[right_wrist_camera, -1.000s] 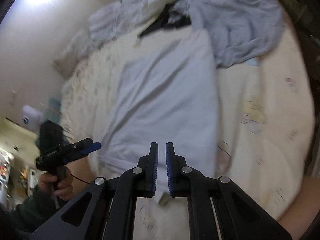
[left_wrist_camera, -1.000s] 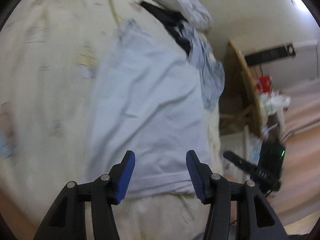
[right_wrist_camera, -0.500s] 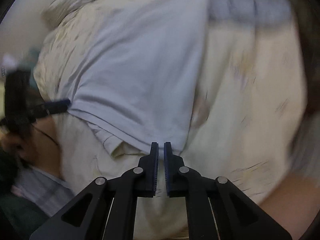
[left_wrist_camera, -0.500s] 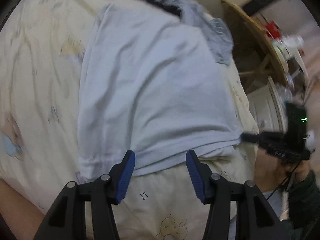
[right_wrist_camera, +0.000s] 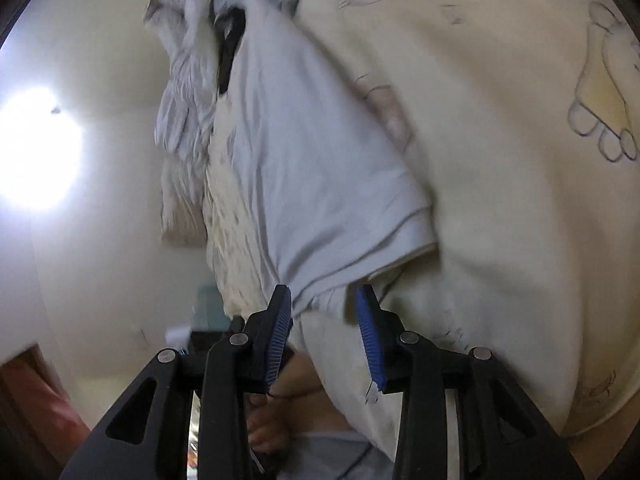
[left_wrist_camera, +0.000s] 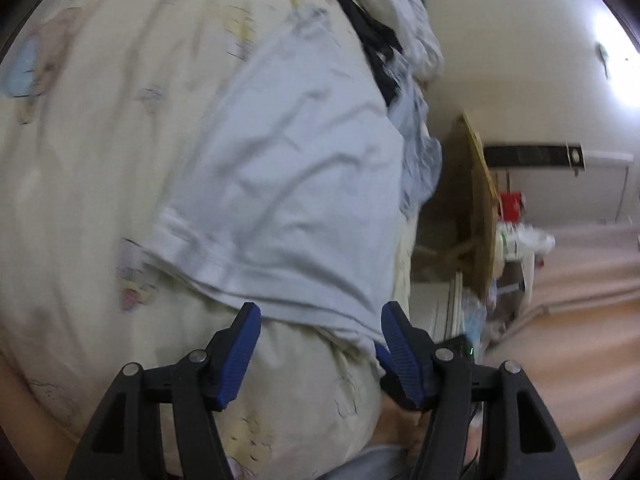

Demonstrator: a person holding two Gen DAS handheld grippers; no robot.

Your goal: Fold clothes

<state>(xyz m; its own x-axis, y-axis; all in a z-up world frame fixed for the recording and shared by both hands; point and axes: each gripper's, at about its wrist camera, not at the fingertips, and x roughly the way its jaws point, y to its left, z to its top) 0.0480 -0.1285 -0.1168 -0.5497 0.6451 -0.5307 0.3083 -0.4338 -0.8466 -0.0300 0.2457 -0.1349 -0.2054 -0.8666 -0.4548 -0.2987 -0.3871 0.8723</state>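
Note:
A pale blue T-shirt point(left_wrist_camera: 296, 184) lies spread on a cream bedsheet point(left_wrist_camera: 100, 152) with cartoon prints. In the left wrist view my left gripper point(left_wrist_camera: 320, 344) hovers at the shirt's near hem, its jaws opening, the hem edge just beyond the blue pads and nothing pinched. In the right wrist view the same shirt point(right_wrist_camera: 304, 168) runs away from me, and my right gripper point(right_wrist_camera: 324, 320) sits at its near hem corner. Its jaws are opening with the hem fabric between the tips, the pads not pressing on it.
A heap of grey and white clothes point(left_wrist_camera: 404, 20) with a dark garment point(left_wrist_camera: 376, 56) lies at the shirt's far end. Beside the bed stand a wooden table point(left_wrist_camera: 476, 208) and a red item point(left_wrist_camera: 512, 204). A hand point(right_wrist_camera: 276, 412) shows below the right gripper.
Both grippers have dropped to the shirt's near hem and rolled. The right jaws, shut before, now stand apart; the left jaws have widened a little.

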